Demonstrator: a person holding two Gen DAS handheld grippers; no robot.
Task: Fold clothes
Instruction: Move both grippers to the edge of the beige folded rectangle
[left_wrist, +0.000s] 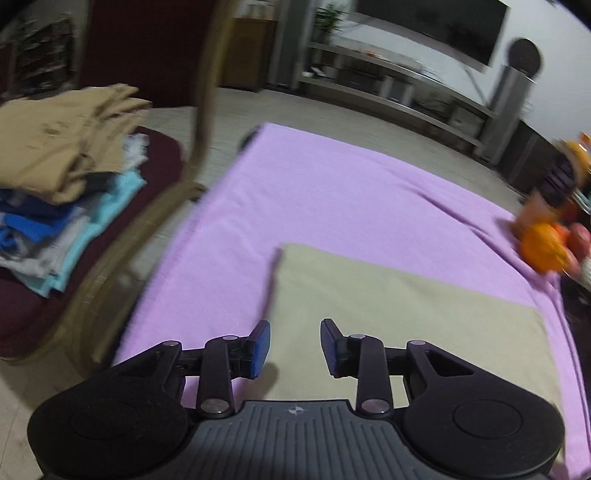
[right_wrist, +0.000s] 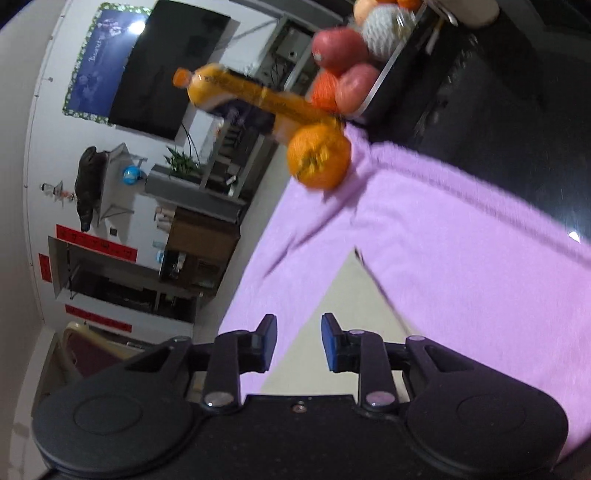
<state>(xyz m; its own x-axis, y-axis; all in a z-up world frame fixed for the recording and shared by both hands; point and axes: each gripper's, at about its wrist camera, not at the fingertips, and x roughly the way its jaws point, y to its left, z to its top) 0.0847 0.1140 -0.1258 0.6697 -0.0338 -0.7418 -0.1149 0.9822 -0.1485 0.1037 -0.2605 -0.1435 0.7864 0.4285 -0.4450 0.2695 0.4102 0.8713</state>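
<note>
Both the left gripper (left_wrist: 294, 345) and right gripper (right_wrist: 298, 341) hovered released, nothing between their fingers, over a flat beige cloth (left_wrist: 388, 306) beneath them, either freshly folded or awaiting folding.

We see our left gripper (left_wrist: 294, 345), jaws parted and empty, above a flat folded beige cloth (left_wrist: 406, 314) lying on a lilac blanket (left_wrist: 332, 192). To the left, a maroon-cushioned chair (left_wrist: 162, 155) carries a stack of folded clothes (left_wrist: 62, 177).
</note>
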